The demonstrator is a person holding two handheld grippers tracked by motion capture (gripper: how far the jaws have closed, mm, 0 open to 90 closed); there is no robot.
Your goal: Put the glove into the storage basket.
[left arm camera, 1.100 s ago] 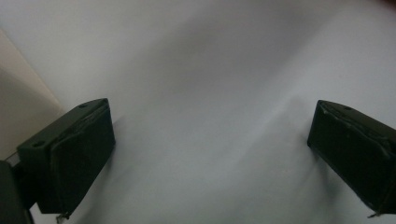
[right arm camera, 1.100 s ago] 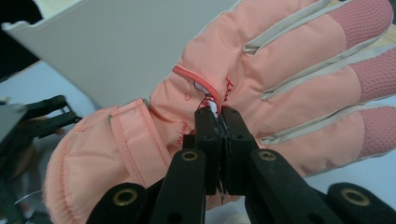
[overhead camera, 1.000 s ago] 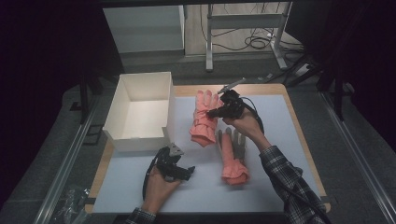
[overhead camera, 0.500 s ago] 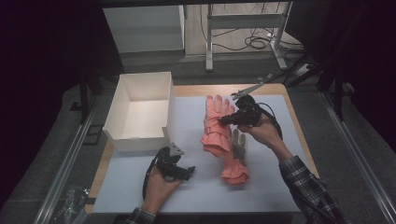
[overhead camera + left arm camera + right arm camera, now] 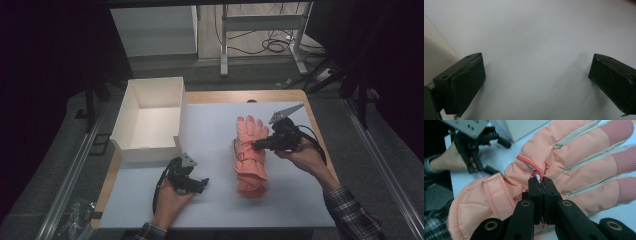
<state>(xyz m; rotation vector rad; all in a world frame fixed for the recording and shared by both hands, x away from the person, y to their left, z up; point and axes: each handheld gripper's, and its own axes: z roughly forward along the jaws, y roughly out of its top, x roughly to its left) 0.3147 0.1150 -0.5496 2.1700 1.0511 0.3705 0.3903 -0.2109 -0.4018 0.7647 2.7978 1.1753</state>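
Two peach winter gloves lie on the white mat (image 5: 210,125). My right gripper (image 5: 256,145) is shut on a pinch of fabric at the back of the upper glove (image 5: 248,132), near its wrist strap; in the right gripper view the jaws (image 5: 540,182) meet on that glove (image 5: 579,152). The upper glove lies over the second glove (image 5: 250,184), whose cuff end shows below it. My left gripper (image 5: 202,183) rests low on the mat left of the gloves, open; its jaws stand wide apart over bare mat (image 5: 536,75). It also appears as the far left gripper (image 5: 499,156).
An open white box (image 5: 150,120) stands at the mat's back left corner; its side shows as a pale wall (image 5: 434,57). The wooden table edge (image 5: 320,130) runs close to the right hand. Dark floor and stands surround the table.
My right gripper has carried the glove from the mat's middle toward the right and laid it over the second glove. The left hand has stayed put.
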